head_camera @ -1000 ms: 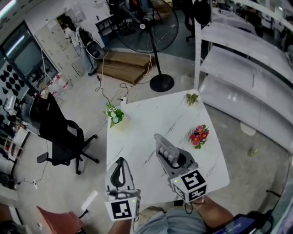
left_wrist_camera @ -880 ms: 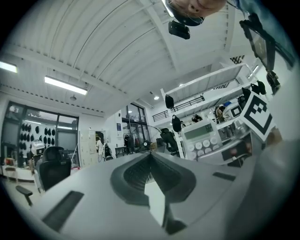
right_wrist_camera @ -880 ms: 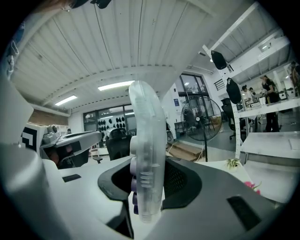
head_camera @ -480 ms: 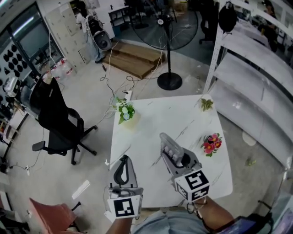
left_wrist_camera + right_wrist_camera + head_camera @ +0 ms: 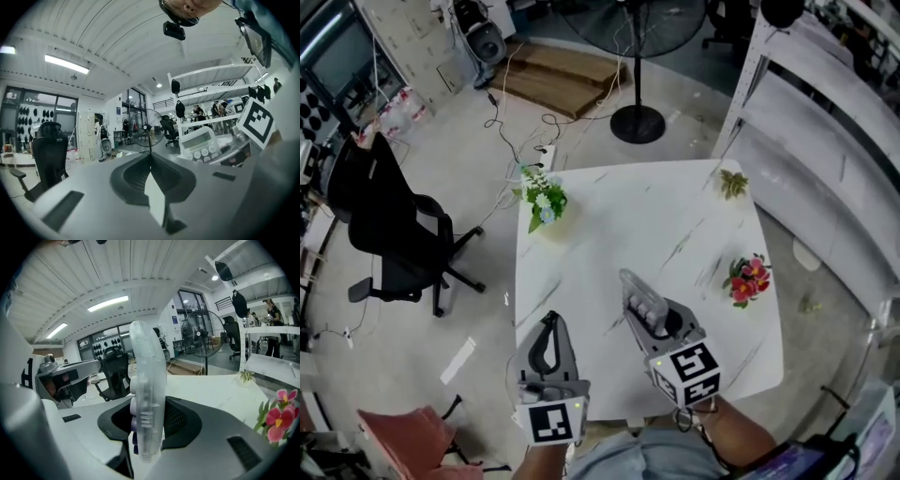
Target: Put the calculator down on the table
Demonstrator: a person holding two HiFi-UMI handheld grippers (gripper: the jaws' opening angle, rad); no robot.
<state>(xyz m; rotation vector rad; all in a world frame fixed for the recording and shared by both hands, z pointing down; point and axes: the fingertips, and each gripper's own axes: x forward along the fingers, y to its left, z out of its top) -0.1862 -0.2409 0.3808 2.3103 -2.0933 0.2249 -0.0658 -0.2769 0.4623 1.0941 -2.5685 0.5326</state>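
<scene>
Your right gripper (image 5: 636, 292) has its jaws partly closed and clamped on the calculator (image 5: 147, 399), which stands on edge between them with its keys facing your left. In the head view the calculator (image 5: 645, 311) is held over the near half of the tabletop (image 5: 609, 216), roughly midway between the left and right edges, and is not lying on it. Your left gripper (image 5: 548, 336) sits at the near left corner with its jaws pressed together on nothing. White flowers (image 5: 542, 202) stand at the far left corner, a small green plant (image 5: 732, 183) at the far right corner, and red flowers (image 5: 748, 278) by the right edge.
</scene>
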